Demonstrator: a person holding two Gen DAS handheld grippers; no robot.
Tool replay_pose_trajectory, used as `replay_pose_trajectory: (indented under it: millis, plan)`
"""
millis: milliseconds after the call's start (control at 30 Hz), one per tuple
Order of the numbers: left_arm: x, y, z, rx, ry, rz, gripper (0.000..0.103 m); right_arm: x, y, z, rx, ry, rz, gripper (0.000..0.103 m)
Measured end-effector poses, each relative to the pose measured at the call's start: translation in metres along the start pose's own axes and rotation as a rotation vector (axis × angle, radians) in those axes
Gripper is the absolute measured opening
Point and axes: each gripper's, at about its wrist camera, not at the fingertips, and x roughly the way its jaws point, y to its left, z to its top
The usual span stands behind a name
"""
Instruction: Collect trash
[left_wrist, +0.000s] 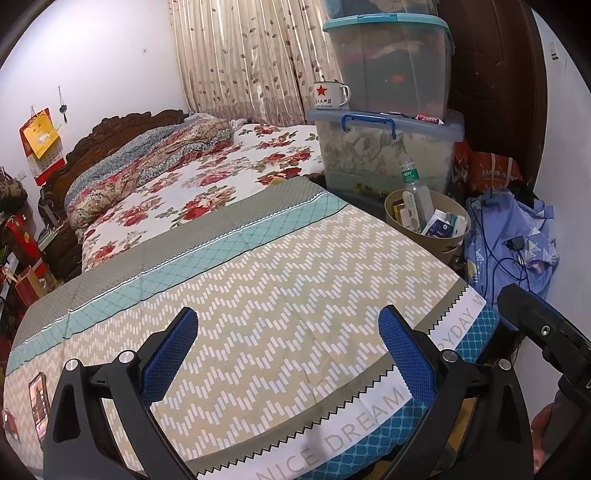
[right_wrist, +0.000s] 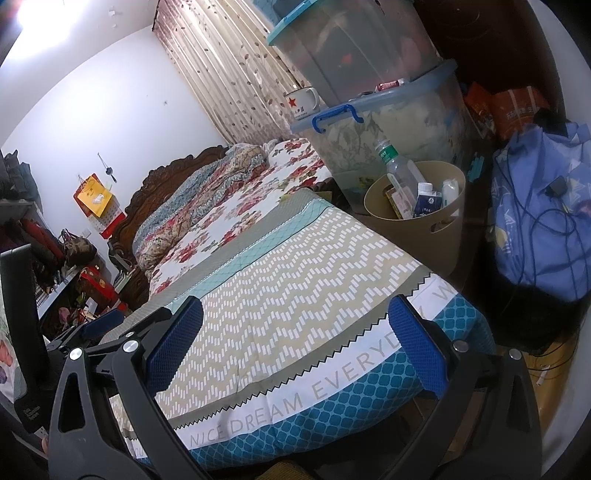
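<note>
A tan trash bin (left_wrist: 456, 242) stands on the floor past the bed's far right corner; it also shows in the right wrist view (right_wrist: 443, 206). It holds a clear plastic bottle (left_wrist: 415, 188) (right_wrist: 397, 170), a small blue-and-white carton (left_wrist: 439, 223) (right_wrist: 426, 201) and other packets. My left gripper (left_wrist: 288, 343) is open and empty above the zigzag bedspread (left_wrist: 258, 280). My right gripper (right_wrist: 295, 332) is open and empty above the same bedspread (right_wrist: 295, 295). The right gripper's body (left_wrist: 546, 332) shows at the left view's right edge.
Stacked clear storage boxes (left_wrist: 388, 110) with a red-star mug (left_wrist: 330, 94) stand behind the bin. A blue cloth bundle with cables (left_wrist: 517, 236) lies right of it. A phone (left_wrist: 38, 402) lies on the bed at the left. Floral bedding (left_wrist: 184, 184) and a headboard are farther back.
</note>
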Motion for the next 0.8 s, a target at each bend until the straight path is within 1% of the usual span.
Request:
replay_pose_trajectory:
  millis: [800]
  plan:
    - [0.0007,0.0009,-0.0005,-0.002,0.004,0.002,0.094,0.0058,-0.0010,-0.0049,0.000,0.016,0.003,0.099]
